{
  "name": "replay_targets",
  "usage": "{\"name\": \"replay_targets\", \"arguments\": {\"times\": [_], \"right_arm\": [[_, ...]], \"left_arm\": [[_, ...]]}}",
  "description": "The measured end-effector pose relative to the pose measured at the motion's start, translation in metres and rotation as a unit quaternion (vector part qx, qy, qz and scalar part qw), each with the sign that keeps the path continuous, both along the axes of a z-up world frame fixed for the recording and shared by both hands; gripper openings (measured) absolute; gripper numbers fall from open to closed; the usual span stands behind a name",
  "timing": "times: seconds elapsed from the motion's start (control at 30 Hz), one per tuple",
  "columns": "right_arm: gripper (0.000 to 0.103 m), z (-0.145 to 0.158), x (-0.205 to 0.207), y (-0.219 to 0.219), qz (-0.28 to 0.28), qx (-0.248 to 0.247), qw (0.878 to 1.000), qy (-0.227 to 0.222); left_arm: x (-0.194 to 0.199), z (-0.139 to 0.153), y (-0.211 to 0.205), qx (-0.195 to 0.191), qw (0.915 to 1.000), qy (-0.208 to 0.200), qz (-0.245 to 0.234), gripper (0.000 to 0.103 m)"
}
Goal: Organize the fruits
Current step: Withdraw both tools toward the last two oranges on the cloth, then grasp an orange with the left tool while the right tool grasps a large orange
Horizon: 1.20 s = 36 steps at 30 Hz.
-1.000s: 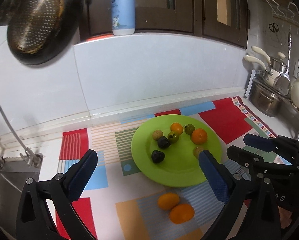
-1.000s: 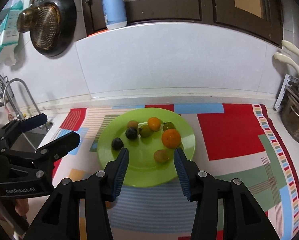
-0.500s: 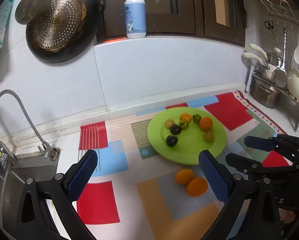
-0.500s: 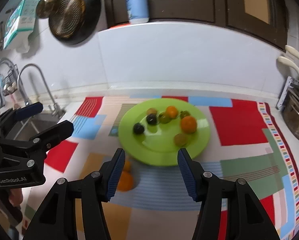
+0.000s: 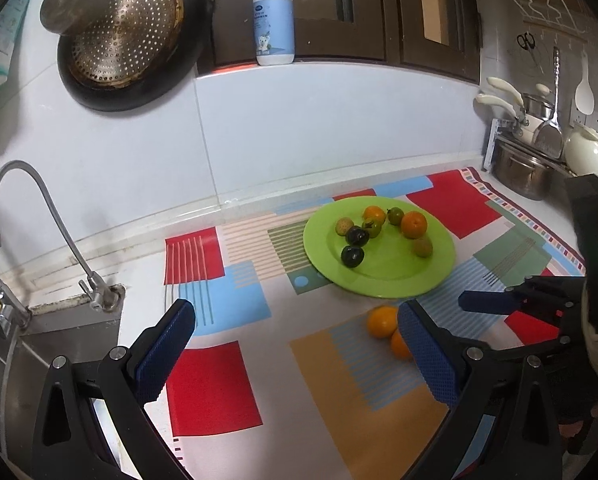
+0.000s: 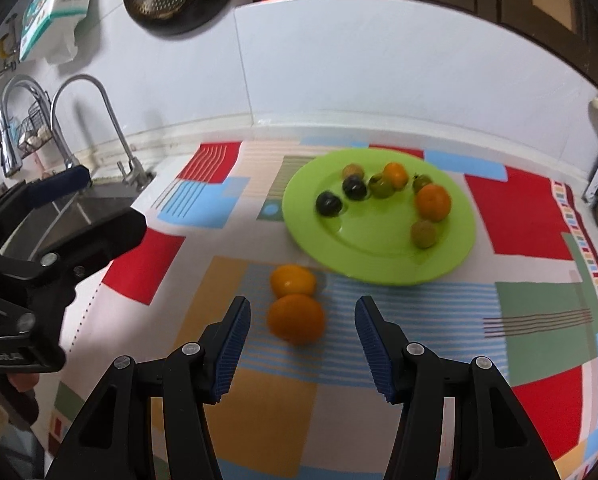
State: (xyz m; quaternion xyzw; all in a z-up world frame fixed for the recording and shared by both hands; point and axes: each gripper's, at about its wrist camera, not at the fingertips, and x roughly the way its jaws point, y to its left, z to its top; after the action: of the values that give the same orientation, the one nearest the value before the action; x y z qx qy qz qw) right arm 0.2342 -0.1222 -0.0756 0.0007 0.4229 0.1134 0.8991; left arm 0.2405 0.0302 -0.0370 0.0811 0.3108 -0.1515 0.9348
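My right gripper (image 6: 302, 344) is open. The orange (image 6: 296, 319) at lower middle looks round and rolly; I'd pinch its middle gently.

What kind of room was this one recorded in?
Most likely a home kitchen: a sink faucet at the counter's edge, a perforated pan hung on the tiled wall, and pots racked at the far right.

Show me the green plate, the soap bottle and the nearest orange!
green plate (image 6: 363, 256), right wrist view, on the bare front part of its surface.
soap bottle (image 5: 273, 20), left wrist view, on the middle of its blue body.
nearest orange (image 6: 296, 319), right wrist view, on the centre of its peel.
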Motion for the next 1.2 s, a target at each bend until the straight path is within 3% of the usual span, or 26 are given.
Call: {"name": "replay_targets", "arguments": {"times": [0.37,0.73,0.9,1.2], "right_arm": [[0.055,-0.030,0.021,0.014,0.007,-0.014,0.999,0.034],[0.055,-0.046,0.034,0.014,0.000,-0.027,0.998,0.053],[0.044,-0.050,0.036,0.011,0.005,-0.018,0.998,0.057],[0.043,-0.039,0.027,-0.007,-0.018,-0.023,0.999,0.037]], "left_arm": [[0.019,-0.029,0.006,0.039,0.9989,0.022,-0.016,0.103],[0.046,-0.068,-0.007,0.072,0.9926,0.067,-0.070,0.100],[0.050,-0.073,-0.015,0.074,0.9904,0.076,-0.088,0.100],[0.049,-0.076,-0.038,0.065,0.9869,0.087,-0.119,0.098]]}}
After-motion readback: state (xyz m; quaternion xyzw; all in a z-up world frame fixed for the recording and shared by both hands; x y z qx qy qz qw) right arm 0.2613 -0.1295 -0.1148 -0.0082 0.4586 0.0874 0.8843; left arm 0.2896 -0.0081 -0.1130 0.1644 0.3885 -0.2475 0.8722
